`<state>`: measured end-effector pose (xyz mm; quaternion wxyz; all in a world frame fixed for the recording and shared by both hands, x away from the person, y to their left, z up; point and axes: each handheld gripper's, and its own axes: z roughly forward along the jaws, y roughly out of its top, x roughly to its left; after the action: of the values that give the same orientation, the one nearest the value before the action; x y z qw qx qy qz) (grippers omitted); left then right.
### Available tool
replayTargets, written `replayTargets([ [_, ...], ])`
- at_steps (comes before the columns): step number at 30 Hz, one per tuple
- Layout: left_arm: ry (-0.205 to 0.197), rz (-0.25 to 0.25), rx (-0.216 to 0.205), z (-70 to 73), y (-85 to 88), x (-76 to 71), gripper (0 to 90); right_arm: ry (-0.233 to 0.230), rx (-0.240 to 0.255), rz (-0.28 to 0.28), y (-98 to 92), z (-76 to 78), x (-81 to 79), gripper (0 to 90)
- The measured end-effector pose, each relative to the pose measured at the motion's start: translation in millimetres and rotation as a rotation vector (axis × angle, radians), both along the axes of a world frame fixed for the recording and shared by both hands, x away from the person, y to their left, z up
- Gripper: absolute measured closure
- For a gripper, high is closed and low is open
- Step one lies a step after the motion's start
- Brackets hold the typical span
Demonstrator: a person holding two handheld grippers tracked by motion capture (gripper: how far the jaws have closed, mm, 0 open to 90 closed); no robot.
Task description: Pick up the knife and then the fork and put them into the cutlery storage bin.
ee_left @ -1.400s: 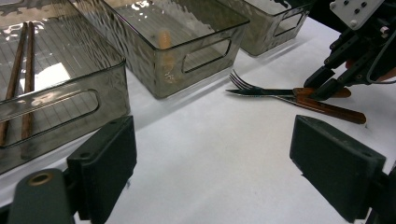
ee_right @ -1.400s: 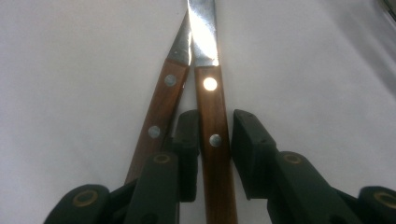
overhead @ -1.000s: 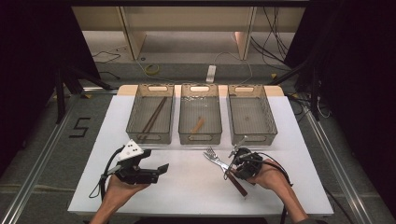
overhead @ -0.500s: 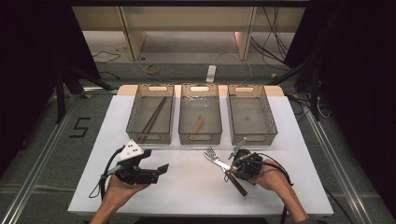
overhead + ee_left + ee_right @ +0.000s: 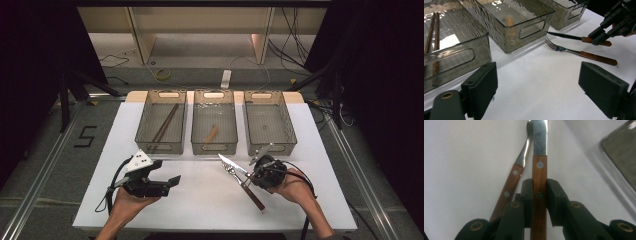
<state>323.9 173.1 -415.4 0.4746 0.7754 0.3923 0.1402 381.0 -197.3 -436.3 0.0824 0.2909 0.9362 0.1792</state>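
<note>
The right gripper (image 5: 539,195) clamps the wooden-handled steel knife (image 5: 539,167), blade toward twelve o'clock; the matching wooden-handled fork (image 5: 510,185) lies beside it. The left gripper (image 5: 537,87) gapes wide, empty.

White table (image 5: 320,200) — 3 bins (image 5: 214,127) (back edge), fork (image 5: 584,53).
</note>
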Motion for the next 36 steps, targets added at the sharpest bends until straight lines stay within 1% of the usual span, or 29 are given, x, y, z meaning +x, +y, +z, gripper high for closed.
replayTargets([
  [2,-0.003,-0.001,0.001,0.2,0.1,-0.1,15.3,-0.009,0.012,-0.003,-1.4,3.1,0.7,77.1],
  [4,-0.007,0.003,-0.002,0.4,0.4,-0.3,15.3,-0.018,0.04,-0.004,-3.0,6.1,0.9,77.1],
  [7,-0.014,0.011,-0.005,0.4,1.6,0.0,15.3,-0.031,0.064,-0.003,-5.6,11.2,2.0,77.1],
  [10,-0.021,0.017,-0.007,0.2,3.1,0.3,15.4,-0.056,0.062,-0.015,-8.5,14.7,4.6,77.1],
  [13,-0.023,0.022,-0.006,-1.1,4.3,1.2,15.3,-0.065,0.079,-0.034,-12.6,19.8,8.5,77.1],
  [14,-0.026,0.027,-0.007,-1.2,4.7,1.6,15.3,-0.074,0.086,-0.033,-14.5,21.5,10.6,77.1],
  [18,-0.038,0.037,-0.016,-1.0,6.9,1.9,15.3,-0.099,0.109,-0.061,-19.4,29.1,18.1,77.1],
  [21,-0.026,0.041,-0.037,-1.9,8.7,3.2,15.3,-0.117,0.128,-0.08,-21.7,34.4,24.3,77.1],
  [26,-0.027,0.049,-0.041,-2.0,10.3,3.9,15.3,-0.142,0.15,-0.109,-24.2,43.4,35.5,77.1],
  [31,-0.031,0.053,-0.03,-2.2,10.2,4.0,15.3,-0.171,0.167,-0.123,-23.0,52.7,44.9,77.0],
  [34,-0.031,0.06,-0.035,-1.8,10.9,4.0,15.3,-0.179,0.172,-0.137,-22.1,56.3,50.8,77.1],
  [36,-0.036,0.061,-0.036,-1.2,11.7,4.0,15.3,-0.174,0.187,-0.155,-21.9,58.1,55.1,77.1],
])
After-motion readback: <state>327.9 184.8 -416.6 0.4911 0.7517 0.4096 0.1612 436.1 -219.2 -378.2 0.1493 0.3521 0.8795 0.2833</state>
